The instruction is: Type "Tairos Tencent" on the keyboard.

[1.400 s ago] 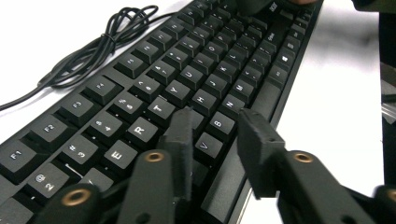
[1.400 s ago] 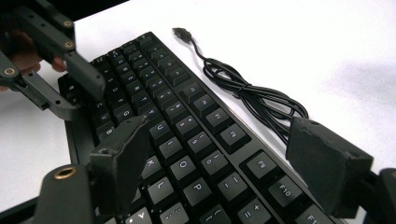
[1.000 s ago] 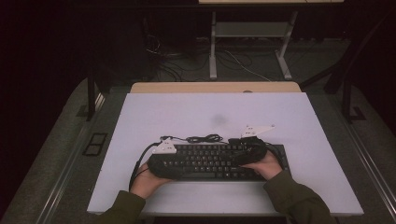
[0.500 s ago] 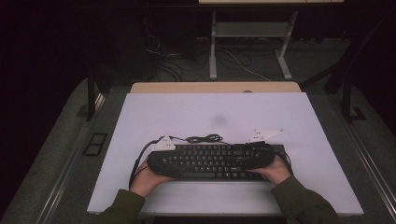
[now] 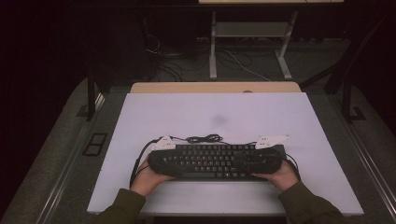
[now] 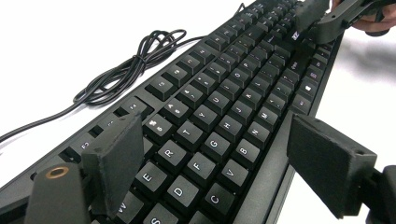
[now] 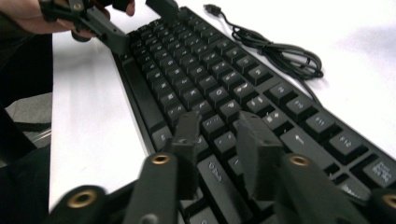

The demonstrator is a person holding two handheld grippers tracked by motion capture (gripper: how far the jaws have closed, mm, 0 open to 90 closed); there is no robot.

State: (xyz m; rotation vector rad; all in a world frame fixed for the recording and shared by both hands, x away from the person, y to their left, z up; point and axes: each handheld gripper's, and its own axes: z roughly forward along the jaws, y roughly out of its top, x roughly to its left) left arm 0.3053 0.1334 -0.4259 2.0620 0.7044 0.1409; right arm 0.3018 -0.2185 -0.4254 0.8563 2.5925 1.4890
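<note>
Here, high view: a black rectangular full-size keyboard (image 5: 217, 161) lies lengthwise in the lower middle of the frame on a white flat table top (image 5: 219, 116), near its front edge. Its thin black cable, coiled in a loose bundle (image 5: 204, 138), rests on the table touching the keyboard's far edge. The left gripper (image 5: 156, 156) sits at the keyboard's left end, the right gripper (image 5: 273, 154) at its right end, each in a hand coming from the bottom of the frame.

Left gripper view: the keyboard (image 6: 219, 112) runs from the lower left to the upper right of the frame. The left gripper (image 6: 224, 161) has its jaws wide apart, one pad over the top key rows, the other beyond the front edge; they have just been opening, and neither pad presses the keyboard. The cable bundle (image 6: 135, 65) lies upper left.

Right gripper view: the right gripper (image 7: 219, 154) holds its jaws narrowly apart above the keys at lower centre; they have just been closing, with nothing clamped between them. The cable bundle (image 7: 280, 53) lies upper right.
</note>
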